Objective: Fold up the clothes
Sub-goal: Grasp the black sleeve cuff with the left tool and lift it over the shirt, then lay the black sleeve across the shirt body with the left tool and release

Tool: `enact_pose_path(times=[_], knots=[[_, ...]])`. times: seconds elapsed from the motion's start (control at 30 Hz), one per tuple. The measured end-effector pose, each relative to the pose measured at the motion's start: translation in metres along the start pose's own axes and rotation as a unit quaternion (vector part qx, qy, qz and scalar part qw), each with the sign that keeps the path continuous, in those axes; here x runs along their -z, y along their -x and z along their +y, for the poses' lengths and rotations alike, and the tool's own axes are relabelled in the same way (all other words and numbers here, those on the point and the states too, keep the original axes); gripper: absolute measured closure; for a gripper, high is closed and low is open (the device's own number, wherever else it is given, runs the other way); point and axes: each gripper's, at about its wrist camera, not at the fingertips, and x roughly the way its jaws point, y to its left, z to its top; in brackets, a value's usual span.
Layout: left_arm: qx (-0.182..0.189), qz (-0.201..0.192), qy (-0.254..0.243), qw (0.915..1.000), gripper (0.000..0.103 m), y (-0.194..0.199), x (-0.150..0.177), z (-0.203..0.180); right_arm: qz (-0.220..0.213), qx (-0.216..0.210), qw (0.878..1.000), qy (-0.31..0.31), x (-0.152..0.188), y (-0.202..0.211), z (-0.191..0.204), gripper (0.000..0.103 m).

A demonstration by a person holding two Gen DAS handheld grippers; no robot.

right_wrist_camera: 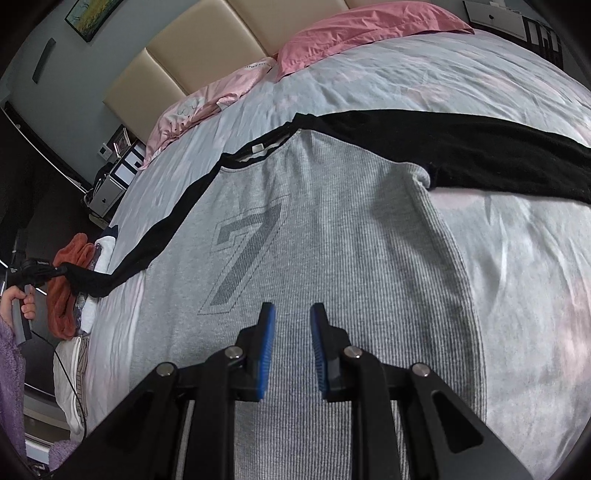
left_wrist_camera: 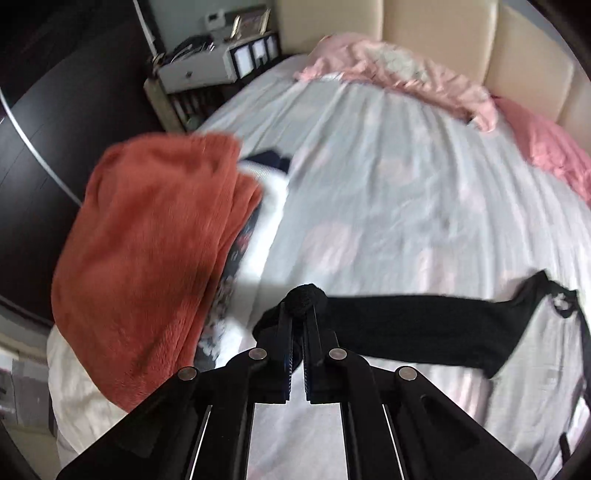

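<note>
1. Pale, faintly flowered bedding covers the bed [right_wrist_camera: 498, 266], with a padded cream headboard [right_wrist_camera: 192, 55] behind it and dark wardrobe doors [left_wrist_camera: 44, 122] along one side.
2. Pink pillows [right_wrist_camera: 354, 33] and a crumpled pink cloth [left_wrist_camera: 402, 70] lie up against the headboard.
3. A grey ribbed shirt [right_wrist_camera: 332, 221] with black sleeves is spread flat on the bed, face up, a large "7" [right_wrist_camera: 247, 254] printed on its chest.
4. One black sleeve [right_wrist_camera: 480, 151] stretches out across the bedding on the far side.
5. The other black sleeve [left_wrist_camera: 413, 328] is drawn out straight toward the edge of the bed, its end lifted off the bedding.
6. The left gripper [left_wrist_camera: 300, 314] has its fingers closed tight on the cuff of that sleeve; a bunch of black cloth sticks out past the fingertips.
7. In the right wrist view a hand [right_wrist_camera: 18, 299] in a purple fleecy sleeve holds that gripper's handle at the bedside.
8. The right gripper [right_wrist_camera: 292, 314] hangs over the lower front of the shirt with its blue-padded fingers [right_wrist_camera: 267, 350] parted and nothing between them.
9. A rust-orange fleece garment [left_wrist_camera: 155, 258] sits on a heap of other clothes at the bed's edge, beside the left gripper.
10. A cluttered nightstand [left_wrist_camera: 207, 70] stands at the head of the bed.
</note>
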Motion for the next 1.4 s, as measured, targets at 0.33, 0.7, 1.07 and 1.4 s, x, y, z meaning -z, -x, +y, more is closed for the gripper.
enact_pose_path(times=[0.33, 0.7, 1.07, 1.4], knots=[[0.137, -0.017, -0.037, 0.9897, 0.098, 0.104, -0.042, -0.106, -0.012, -0.017, 1.000, -0.019, -0.007, 0.011, -0.012, 0.084], [0.254, 0.013, -0.123, 0.9593, 0.098, 0.156, -0.021, -0.278, -0.036, -0.023, 0.997, -0.057, -0.025, 0.029, -0.039, 0.084], [0.276, 0.105, -0.198, 0.9347, 0.098, 0.076, 0.045, -0.426, -0.039, -0.031, 0.993, -0.103, -0.036, 0.028, -0.070, 0.084], [0.255, 0.148, -0.279, 0.9138, 0.081, 0.025, 0.104, -0.500, -0.020, -0.020, 0.992, -0.124, -0.040, 0.006, -0.092, 0.084]])
